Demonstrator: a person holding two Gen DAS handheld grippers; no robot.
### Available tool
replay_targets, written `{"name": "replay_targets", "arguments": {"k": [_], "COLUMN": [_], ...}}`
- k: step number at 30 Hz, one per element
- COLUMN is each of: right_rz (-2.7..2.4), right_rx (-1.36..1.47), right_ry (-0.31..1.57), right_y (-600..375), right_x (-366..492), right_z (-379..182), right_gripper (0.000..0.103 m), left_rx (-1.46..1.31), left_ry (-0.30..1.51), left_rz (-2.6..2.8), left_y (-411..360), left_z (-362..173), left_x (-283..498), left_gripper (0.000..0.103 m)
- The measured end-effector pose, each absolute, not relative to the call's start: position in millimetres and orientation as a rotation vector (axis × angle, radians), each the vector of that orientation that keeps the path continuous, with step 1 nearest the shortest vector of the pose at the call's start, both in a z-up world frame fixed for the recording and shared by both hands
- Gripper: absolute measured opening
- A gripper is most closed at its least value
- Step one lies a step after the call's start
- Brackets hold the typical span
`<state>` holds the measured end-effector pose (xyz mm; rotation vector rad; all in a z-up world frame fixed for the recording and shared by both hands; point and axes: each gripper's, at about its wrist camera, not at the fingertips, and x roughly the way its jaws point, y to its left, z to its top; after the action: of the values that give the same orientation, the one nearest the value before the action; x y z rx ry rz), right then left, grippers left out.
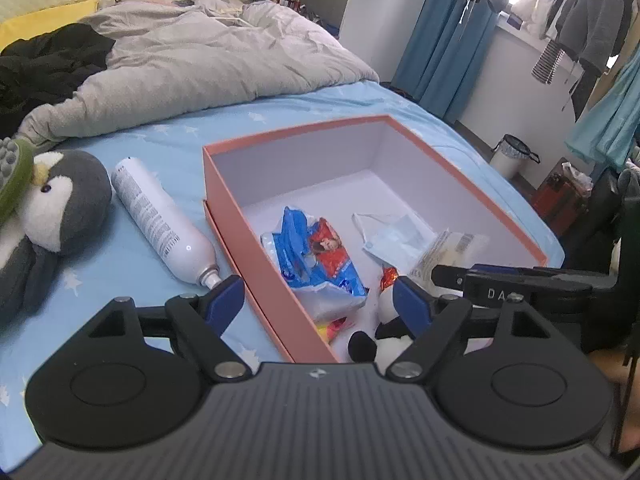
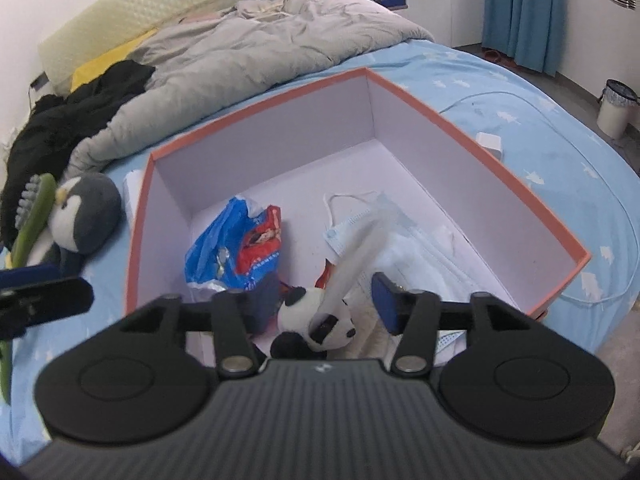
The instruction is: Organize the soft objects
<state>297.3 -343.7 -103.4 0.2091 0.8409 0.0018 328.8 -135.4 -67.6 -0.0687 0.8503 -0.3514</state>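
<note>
Panda plush (image 2: 320, 320): black-and-white, lay at the near end of the box (image 2: 480, 152), bottom centre of rt wrist frame, between the rt gripper's blue pads (image 2: 386, 300). A blurred white strip ran up from it toward frame centre; what it was, can't tell.

Rt gripper (image 2: 320, 300): pointed down into the box's near end, jaws spread wide, panda in the gap; contact w/ pads can't tell.

Left gripper (image 1: 318, 300): bottom centre of left wrist frame, jaws spread, straddling the box's near-left wall (image 1: 256, 272); left pad outside the box just beside the nozzle of the spray can (image 1: 160, 216), rt pad inside, near the panda.

Box: salmon-pink outside, white inside, on the blue star-print sheet (image 2: 560, 128). Contents:
- blue/red snack bag (image 2: 232, 248), left of centre
- face masks (image 2: 384, 232), rt of centre
- small orange wrapper (image 1: 389, 277), just above panda in left wrist frame

Far half of box floor bare; walls stood tall on all visible sides.

Outside box:
- penguin plush (image 1: 60, 200), left edge of left wrist frame, w/ a green brush (image 2: 36, 212) lying against it
- spray can, white, on its side between penguin and box
- grey duvet (image 1: 200, 60) and black clothing (image 1: 48, 60), upper left
- white bin (image 2: 616, 108) on floor, rt edge
</note>
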Motion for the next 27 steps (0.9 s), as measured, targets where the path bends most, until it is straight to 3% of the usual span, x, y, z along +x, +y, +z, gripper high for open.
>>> {"name": "replay_targets", "arguments": {"k": [18,27], "right_rz": [0.027,0.047], "right_rx": [0.175,0.176], "right_ry": [0.536,0.47], "right_y": [-344,-339], "right_x": [206,158], "right_z": [12,28], "right_gripper": [0.054,0.054], "left_rx": [-0.062,-0.053], "left_ry": [0.671,0.632], "left_rz": [-0.371,-0.387], "left_y": [-131,-125], "left_z": [33,48], "left_x": [258,204], "left_gripper": [0.092,0.093]}}
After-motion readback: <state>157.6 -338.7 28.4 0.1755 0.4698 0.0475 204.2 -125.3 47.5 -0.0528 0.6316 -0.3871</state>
